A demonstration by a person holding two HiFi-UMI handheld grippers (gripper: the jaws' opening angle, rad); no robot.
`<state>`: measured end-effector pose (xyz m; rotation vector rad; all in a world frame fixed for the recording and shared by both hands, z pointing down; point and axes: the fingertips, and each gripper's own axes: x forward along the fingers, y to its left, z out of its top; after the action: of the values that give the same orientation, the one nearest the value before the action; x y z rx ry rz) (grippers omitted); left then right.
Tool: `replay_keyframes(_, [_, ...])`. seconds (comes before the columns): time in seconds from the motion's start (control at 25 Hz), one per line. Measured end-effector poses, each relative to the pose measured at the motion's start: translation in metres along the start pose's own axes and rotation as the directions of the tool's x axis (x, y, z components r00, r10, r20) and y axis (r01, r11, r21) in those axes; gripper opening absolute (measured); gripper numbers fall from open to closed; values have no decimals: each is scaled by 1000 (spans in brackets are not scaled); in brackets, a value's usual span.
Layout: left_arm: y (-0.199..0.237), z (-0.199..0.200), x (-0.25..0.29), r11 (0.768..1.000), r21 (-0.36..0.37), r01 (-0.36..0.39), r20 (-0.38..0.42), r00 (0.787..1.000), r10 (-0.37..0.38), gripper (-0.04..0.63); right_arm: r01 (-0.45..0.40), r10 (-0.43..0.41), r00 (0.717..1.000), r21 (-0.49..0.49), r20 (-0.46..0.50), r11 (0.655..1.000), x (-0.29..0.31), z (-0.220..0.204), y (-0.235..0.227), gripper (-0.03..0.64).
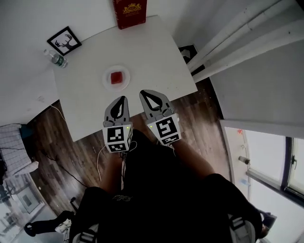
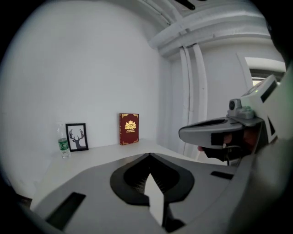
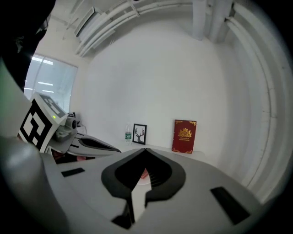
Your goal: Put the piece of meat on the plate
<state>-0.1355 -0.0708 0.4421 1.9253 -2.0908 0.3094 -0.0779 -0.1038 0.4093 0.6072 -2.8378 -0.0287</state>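
Piece of meat (image 1: 116, 77) sits on the plate (image 1: 106, 82) mid-counter (image 1: 156, 52), left tool (image 1: 123, 98) and right tool (image 1: 143, 93) both closed and empty over the counter's near edge; placing looks done, next move likely just parks both clear.

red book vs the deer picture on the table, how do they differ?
Colour: the red book is dark red with gold ornament. The deer picture has a black frame around a white field with a black deer head.
Place: the book stands alone at the far edge of the table. The picture stands left of it, beside a water bottle.
Size: the book looks taller.
Shared: both stand upright, facing the person.
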Motion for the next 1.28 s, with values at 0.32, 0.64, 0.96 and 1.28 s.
replay_keyframes(0.32, [-86, 44, -69, 994, -45, -104, 208, 972, 111, 3, -40, 46, 968, -31, 246, 999, -109, 52, -19, 21])
replay_keyframes(0.64, [-107, 80, -95, 988, -45, -148, 274, 949, 155, 3, -98, 109, 934, -49, 341, 994, -136, 84, -7, 21])
replay_keyframes(0.96, [-99, 92, -105, 988, -22, -153, 278, 948, 153, 3, -86, 110, 923, -80, 369, 993, -132, 112, -1, 21])
replay_keyframes(1.28, [-114, 87, -99, 994, -28, -103, 259, 960, 106, 3, -102, 109, 925, -38, 363, 994, -135, 101, -3, 21])
